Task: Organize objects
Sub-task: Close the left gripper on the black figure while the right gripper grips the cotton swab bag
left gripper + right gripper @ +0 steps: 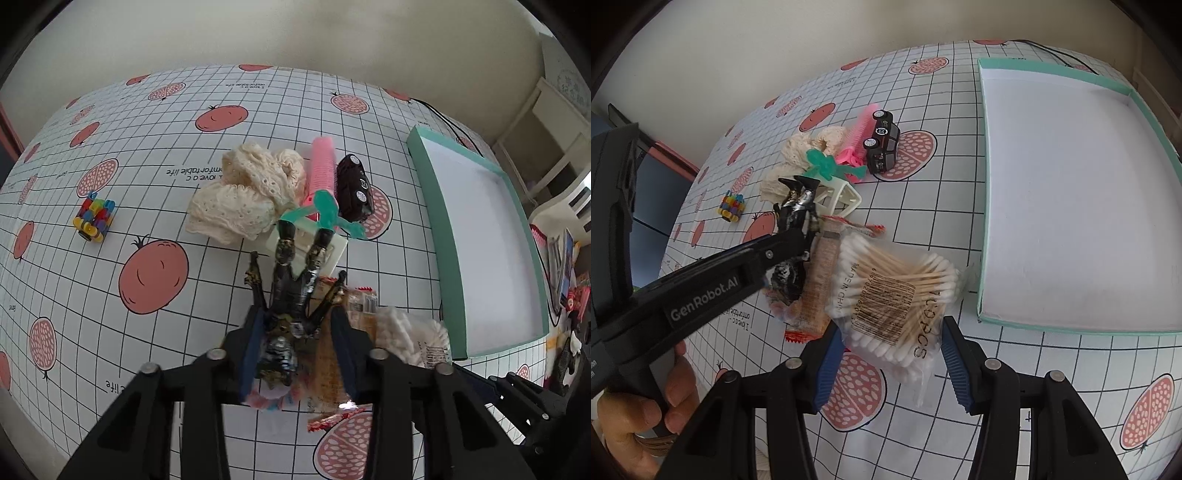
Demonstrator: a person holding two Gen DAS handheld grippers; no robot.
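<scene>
The left gripper point(299, 347) has its two blue-padded fingers point(253, 350) set close together around a shiny black toy figure with gold marks point(291, 280). The toy's body sits between the pads, and its legs stick out past the fingertips. I cannot tell if the pads really squeeze it or just sit beside it. In the right wrist view the same left gripper point(798, 243) comes in from the left, and a person's hand point(646, 406) holds its handle. The toy figure's feet reach over a cream plastic frame point(334, 251) just ahead of the fingertips. A little farther ahead are a lumpy cream lace cloth point(251, 192), a pink comb with many teeth point(323, 166), a teal plastic flower shape point(325, 210) and a black toy car with white wheels point(354, 188). Far off to the left of the fingers is a small block of bright mixed-colour beads point(94, 218). The right gripper point(890, 365) has its fingers point(955, 369) wide apart. A clear bag of cotton swabs with wooden sticks point(890, 291) lies between them, and the pads do not touch it. Just left of the bag, touching it, is an orange snack wrapper point(816, 280). To the right of the right fingers is a big flat teal box with a white inside point(982, 184). Everything sits on a white checked tablecloth with red fruit pictures point(960, 229).
</scene>
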